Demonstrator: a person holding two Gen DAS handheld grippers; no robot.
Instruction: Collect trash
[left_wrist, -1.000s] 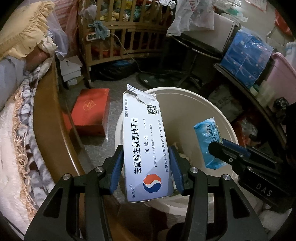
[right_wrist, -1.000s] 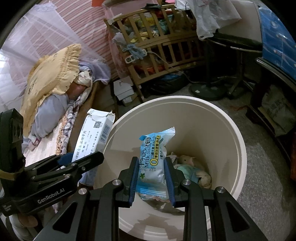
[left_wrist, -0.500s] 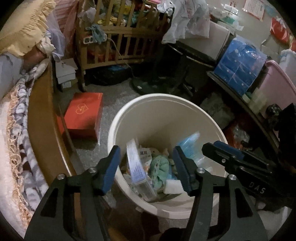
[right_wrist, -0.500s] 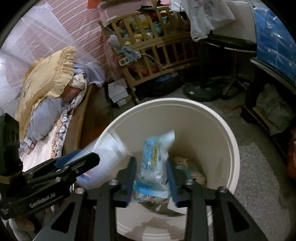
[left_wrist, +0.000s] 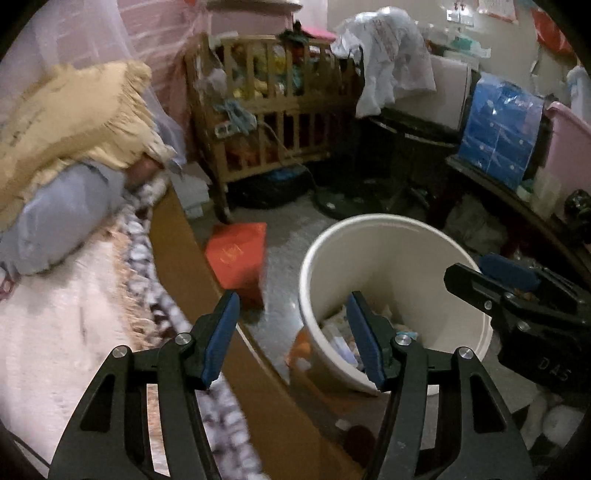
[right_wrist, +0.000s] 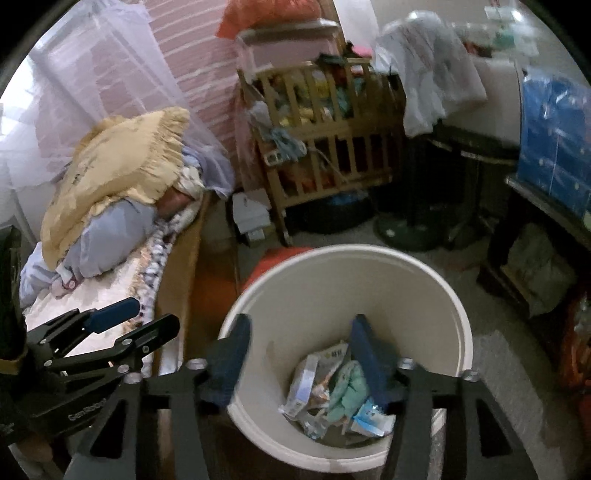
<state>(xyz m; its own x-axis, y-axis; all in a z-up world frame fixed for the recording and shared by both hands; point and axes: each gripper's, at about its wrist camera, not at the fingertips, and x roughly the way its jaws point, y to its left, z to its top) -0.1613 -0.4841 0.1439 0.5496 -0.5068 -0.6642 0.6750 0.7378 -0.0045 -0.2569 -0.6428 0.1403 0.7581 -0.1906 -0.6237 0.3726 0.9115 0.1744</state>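
Both drops made: we hold the left gripper (left_wrist: 291, 336) with its jaws apart and empty, off to the bed side of the white bucket (right_wrist: 458, 306), over the brown bed edge (left_wrist: 173, 236); the right gripper (right_wrist: 301, 363), whose jaws have just been opening, stands apart with nothing between them, directly above the bucket mouth. The trash sits at the bucket bottom: the white medicine box (right_wrist: 306, 380) on its edge, the blue snack wrapper (right_wrist: 373, 417) beside it, with a green cloth-like scrap (right_wrist: 351, 391) between. What we judge could go wrong: the bucket is light and near both tools, so a finger catching the rim on the way out could tip it and spill the load; the frames are motion-blurred, so any further trash on the patterned blanket (left_wrist: 147, 295) or floor may be missed; the red box (left_wrist: 240, 258) on the floor could be mistaken for trash. Pose: both grippers angled downward, side by side, the right one seen at the left view's right margin
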